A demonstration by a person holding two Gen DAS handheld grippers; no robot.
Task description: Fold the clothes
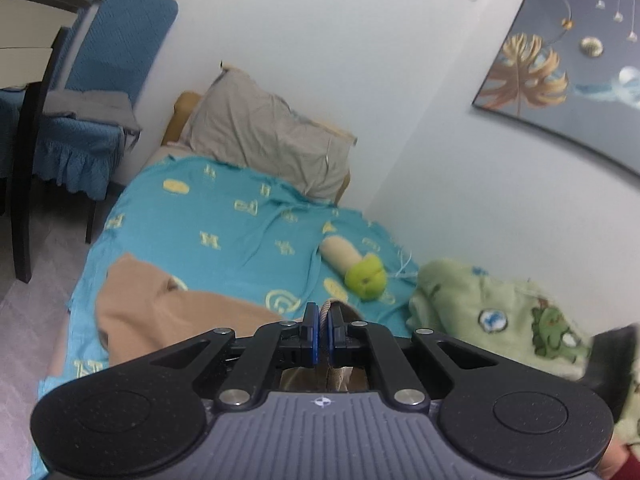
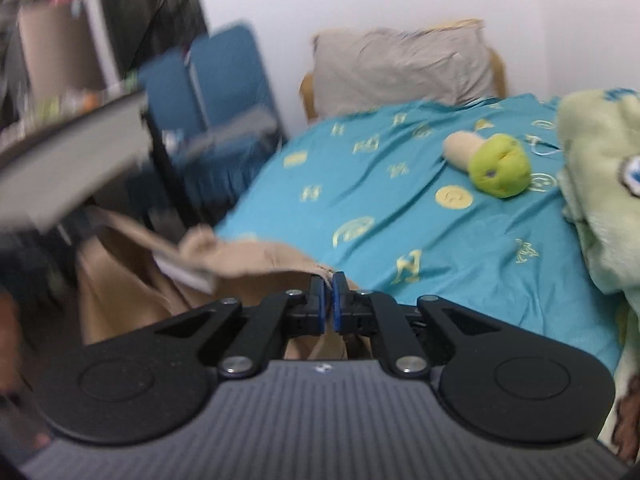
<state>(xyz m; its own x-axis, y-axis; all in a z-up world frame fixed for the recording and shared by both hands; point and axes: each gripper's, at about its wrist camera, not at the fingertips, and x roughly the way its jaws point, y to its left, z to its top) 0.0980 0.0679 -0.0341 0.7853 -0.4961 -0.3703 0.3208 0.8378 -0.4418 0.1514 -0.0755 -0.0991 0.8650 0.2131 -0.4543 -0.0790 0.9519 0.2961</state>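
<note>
A tan garment (image 1: 168, 312) lies partly on the near end of a bed with a teal letter-print sheet (image 1: 224, 216). My left gripper (image 1: 322, 312) is shut on a ribbed edge of the tan garment, held just above the sheet. In the right wrist view, my right gripper (image 2: 328, 284) is shut on another edge of the same tan garment (image 2: 132, 280), which hangs off the bed's left side below it. The sheet (image 2: 400, 208) spreads ahead of it.
A green and beige plush toy (image 1: 356, 268) (image 2: 492, 162) lies on the sheet. A pale green cartoon blanket (image 1: 500, 312) (image 2: 600, 184) is heaped at the right. A grey pillow (image 1: 264, 128) sits at the bedhead. Blue chairs (image 1: 100, 80) and a dark table stand left.
</note>
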